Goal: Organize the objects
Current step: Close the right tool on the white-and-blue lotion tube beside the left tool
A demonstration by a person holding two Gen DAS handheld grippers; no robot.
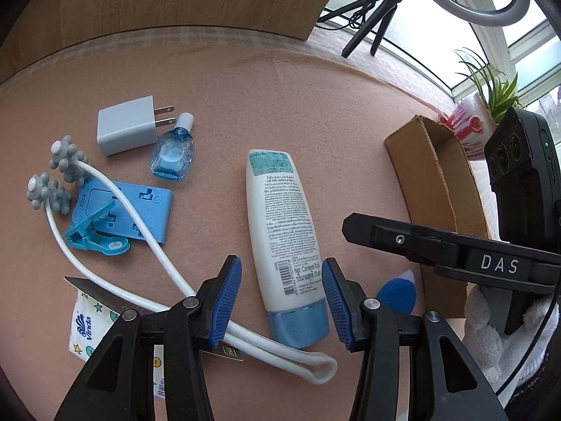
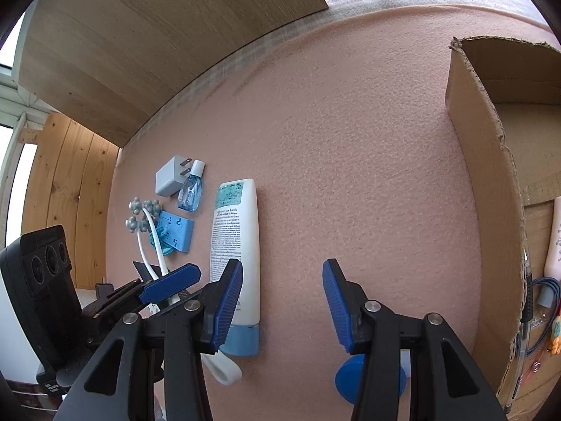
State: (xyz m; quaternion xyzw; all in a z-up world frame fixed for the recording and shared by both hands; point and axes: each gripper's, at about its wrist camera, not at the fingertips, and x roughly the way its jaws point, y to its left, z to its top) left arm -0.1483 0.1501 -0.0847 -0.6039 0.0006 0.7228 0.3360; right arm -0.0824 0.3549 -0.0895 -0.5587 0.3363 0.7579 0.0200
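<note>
Blue-padded fingers point(image 1: 228, 301) of the left gripper point(image 1: 281, 303) spread wide apart, straddling the blue cap end of a white lotion tube point(image 1: 284, 231), pads clear of it on both sides. Tube lying flat on the pink felt mat point(image 1: 315, 112), label side up, cap toward the camera, crimped end pointing away. Crossing under the left finger and past the tube's cap, a white looped massager point(image 1: 147, 245) with grey knobbed rollers at its far ends. Draped beneath its stems, a blue phone stand point(image 1: 140, 210) with a teal clip point(image 1: 94, 240) on top. Farther back, a small blue bottle point(image 1: 171, 156) touching the prongs of a grey plug adapter point(image 1: 128, 129). Near the left edge, a dark knife blade point(image 1: 94, 293) resting on a Vinda tissue pack point(image 1: 87, 326). Just right of the tube's cap, a round blue lid point(image 1: 398, 294), partly hidden. Beyond that, an open cardboard box point(image 1: 438, 189) standing on the mat. Right gripper point(image 2: 282, 303) likewise wide open, holding nothing, hovering over bare mat between tube point(image 2: 238, 245) and box point(image 2: 484, 182), its left finger overlapping the tube's edge in view; contact not clear. Inside the box, a white tube and a blue cable point(image 2: 547, 289) only partly visible.
</note>
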